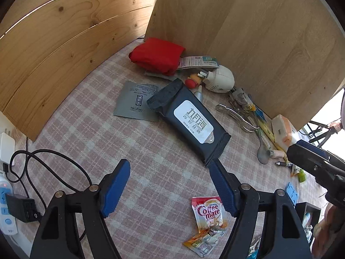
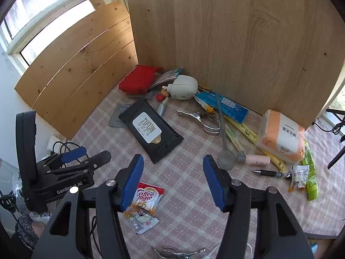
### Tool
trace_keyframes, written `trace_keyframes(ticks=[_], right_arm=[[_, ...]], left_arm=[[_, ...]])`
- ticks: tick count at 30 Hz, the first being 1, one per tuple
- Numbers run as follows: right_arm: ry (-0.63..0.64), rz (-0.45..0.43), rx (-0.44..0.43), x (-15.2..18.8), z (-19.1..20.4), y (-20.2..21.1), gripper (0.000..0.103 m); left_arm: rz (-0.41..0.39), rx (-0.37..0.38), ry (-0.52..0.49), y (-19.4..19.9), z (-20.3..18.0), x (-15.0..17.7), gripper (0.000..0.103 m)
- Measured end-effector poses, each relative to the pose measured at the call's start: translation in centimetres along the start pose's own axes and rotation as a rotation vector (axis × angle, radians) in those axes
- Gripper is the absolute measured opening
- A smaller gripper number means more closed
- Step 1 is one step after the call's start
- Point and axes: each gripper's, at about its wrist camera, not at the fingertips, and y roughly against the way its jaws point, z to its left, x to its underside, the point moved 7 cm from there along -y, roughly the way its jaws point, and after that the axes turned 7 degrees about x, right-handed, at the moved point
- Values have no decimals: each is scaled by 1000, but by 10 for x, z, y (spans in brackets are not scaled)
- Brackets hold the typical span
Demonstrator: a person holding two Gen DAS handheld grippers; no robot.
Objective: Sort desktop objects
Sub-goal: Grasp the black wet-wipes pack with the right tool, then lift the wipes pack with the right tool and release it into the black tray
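My left gripper [image 1: 170,185] points steeply down with its blue-padded jaws spread wide and nothing between them. My right gripper [image 2: 173,179] tilts down at about the same angle, its jaws also apart and gripping nothing. From the right wrist view I see the left gripper's black body off to the left, with a patterned sleeve [image 2: 27,231] just below it.

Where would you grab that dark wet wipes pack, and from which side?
Across the narrow middle of the wet wipes pack, coming down from above. It lies flat on the checked tablecloth, long and slim, with both long edges free, so the open right gripper could straddle it.
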Motion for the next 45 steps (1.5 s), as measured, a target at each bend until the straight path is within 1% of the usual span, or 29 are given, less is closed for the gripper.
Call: trace_keyframes(ticks=[1,2,4,9,13,17,21,22,24,26,27,28,30,31,34,39,45], right_arm=[[10,18,-6,-5,3,-13,57],[14,36,-13,-9,5,-25,57],[18,72,-30,-17,10,-48,57],[23,121,-65,-33,19,-94,54],[23,145,-80,-44,23,-122,54],[-17,171,-123,-51,23,-144,54],[-42,203,-152,-53,24,-160,54],[-43,211,-152,-52,24,-163,54],[-65,225,-189,-50,26,-165,54],[-76,228,-201,-46,26,-164,54],[-74,233,-207,-44,28,-162,54],[-72,236,-216,-42,30,-161,53],[-64,246,-231,-37,35,-159,45],[-66,251,-241,-33,37,-157,41],[-64,236,-217,-23,40,-151,38],[-106,206,-192,-6,36,-133,37],[-155,138,-170,13,22,-82,37]], left_arm=[[2,22,8,-6,-1,1,72],[4,27,9,-12,0,0,72],[18,21,8,-24,-1,-4,72],[46,31,15,-43,-1,-14,71],[35,31,2,-51,-3,-25,71],[35,32,2,-60,-7,-34,71],[44,49,14,-71,-5,-32,71],[48,57,22,-73,-4,-32,69],[45,73,32,-78,-5,-30,65],[37,79,17,-79,-7,-32,62],[45,88,12,-80,-9,-32,56],[47,88,3,-80,-11,-32,51],[52,96,-13,-80,-15,-32,45],[50,94,-18,-79,-17,-31,44],[77,106,-36,-79,-21,-24,44],[91,131,-93,-66,-36,-9,44],[73,165,-186,-31,-74,9,44]])
